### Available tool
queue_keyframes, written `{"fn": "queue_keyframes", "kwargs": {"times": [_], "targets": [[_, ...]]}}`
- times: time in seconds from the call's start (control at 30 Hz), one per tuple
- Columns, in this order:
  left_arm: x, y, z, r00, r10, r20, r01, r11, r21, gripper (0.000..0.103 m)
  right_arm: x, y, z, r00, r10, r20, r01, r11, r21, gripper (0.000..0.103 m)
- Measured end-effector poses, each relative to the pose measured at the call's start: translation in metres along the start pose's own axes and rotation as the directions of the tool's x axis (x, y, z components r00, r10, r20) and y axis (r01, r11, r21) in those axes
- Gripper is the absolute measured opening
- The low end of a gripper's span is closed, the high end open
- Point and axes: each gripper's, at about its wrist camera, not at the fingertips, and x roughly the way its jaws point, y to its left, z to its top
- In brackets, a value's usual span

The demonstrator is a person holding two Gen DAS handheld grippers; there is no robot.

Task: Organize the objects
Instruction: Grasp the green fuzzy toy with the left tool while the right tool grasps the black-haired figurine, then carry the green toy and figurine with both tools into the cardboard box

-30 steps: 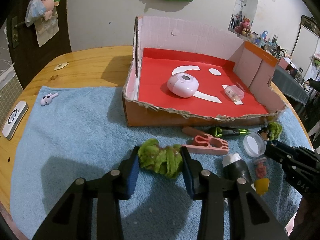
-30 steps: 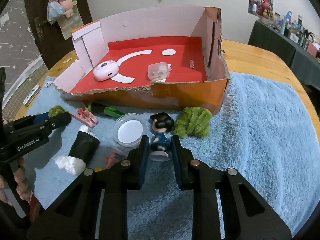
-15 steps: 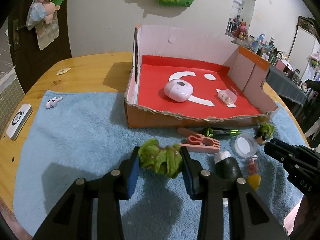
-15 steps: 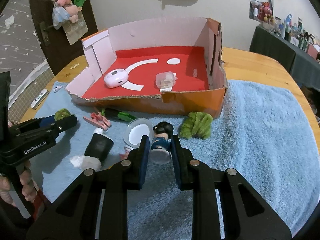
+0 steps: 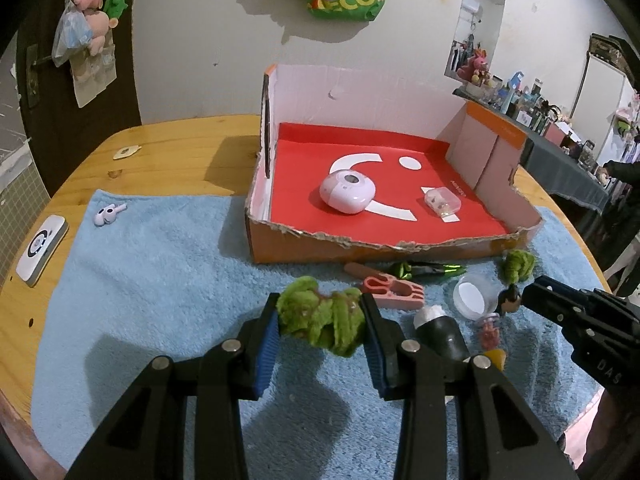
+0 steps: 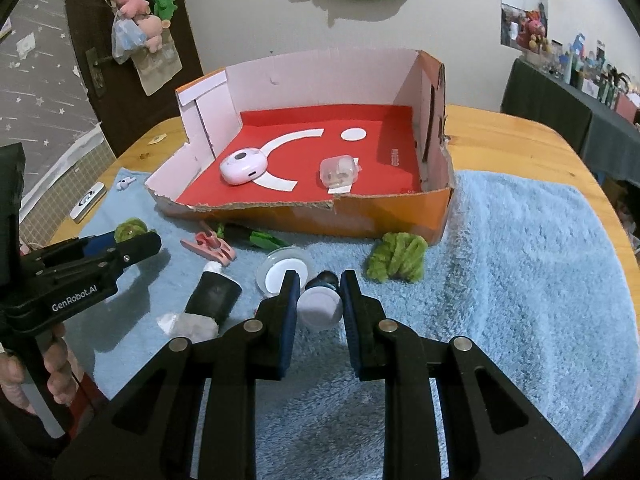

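My left gripper point(image 5: 320, 316) is shut on a green fuzzy tuft point(image 5: 320, 322), held just above the blue towel point(image 5: 160, 280). My right gripper point(image 6: 319, 296) is shut on a small black-haired figurine point(image 6: 319, 308), tipped so its white round base faces the camera. The open cardboard box point(image 5: 360, 240) with a red floor stands behind them. It holds a pink round device point(image 5: 347, 192) and a small clear case point(image 5: 442, 201). The right wrist view shows the left gripper point(image 6: 132, 244) at the left with the tuft point(image 6: 130, 229), and the box point(image 6: 280, 208) ahead.
On the towel before the box lie a pink clip point(image 5: 394, 290), a green leafy stick point(image 5: 424, 270), a clear round lid point(image 5: 472, 296), a black tube with a white cap point(image 5: 438, 330) and a second green tuft point(image 6: 396, 256). A white remote point(image 5: 40, 250) lies at the table's left edge.
Both grippers have risen a little with their loads. The figurine, upright on the towel before, now hangs tipped with its base towards the camera.
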Motion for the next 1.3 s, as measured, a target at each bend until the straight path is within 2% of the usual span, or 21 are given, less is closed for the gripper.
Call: {"fn": "queue_keyframes", "kwargs": {"times": [0.67, 1.3], "targets": [[-0.01, -0.005, 0.01, 0.999, -0.024, 0.031, 0.023, 1.0, 0.016, 0.04, -0.014, 0.014, 0.018, 0.999, 0.024, 0.044, -0.022, 0.999, -0.044, 0.02], [-0.01, -0.017, 0.047, 0.997, -0.05, 0.062, 0.047, 0.997, 0.057, 0.04, -0.016, 0.02, 0.054, 0.996, 0.048, 0.076, -0.042, 0.996, -0.073, 0.02]]}}
